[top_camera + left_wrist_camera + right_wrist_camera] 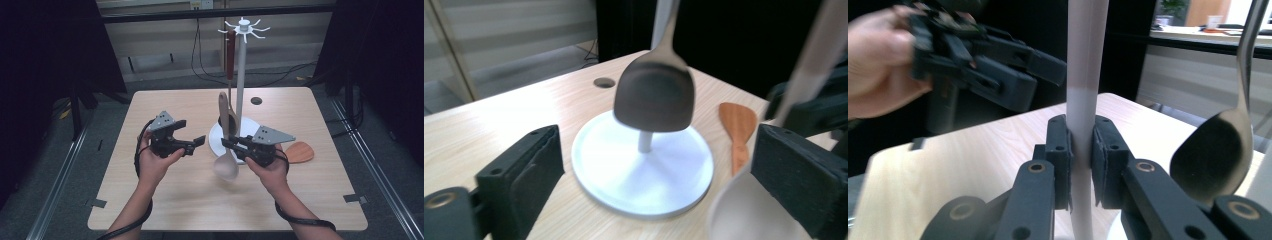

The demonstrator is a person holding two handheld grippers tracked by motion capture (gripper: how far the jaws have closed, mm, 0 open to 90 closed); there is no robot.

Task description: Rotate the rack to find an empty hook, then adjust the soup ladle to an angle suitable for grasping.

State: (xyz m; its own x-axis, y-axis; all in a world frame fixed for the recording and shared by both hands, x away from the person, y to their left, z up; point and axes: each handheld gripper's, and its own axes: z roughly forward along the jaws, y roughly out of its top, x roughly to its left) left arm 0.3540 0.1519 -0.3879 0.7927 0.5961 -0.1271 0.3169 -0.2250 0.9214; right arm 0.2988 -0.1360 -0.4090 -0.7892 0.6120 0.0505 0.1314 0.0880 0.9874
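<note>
At frame centre we see our right gripper (231,143) clamped on the pale spoon (226,165) (handle squeezed between its pads); our left gripper (196,144) hovers left of it, jaws spread, holding nothing.

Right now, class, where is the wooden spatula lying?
In the high view the wooden spatula lies flat on the table, right of the rack's white base and just beyond the right claw.
</note>
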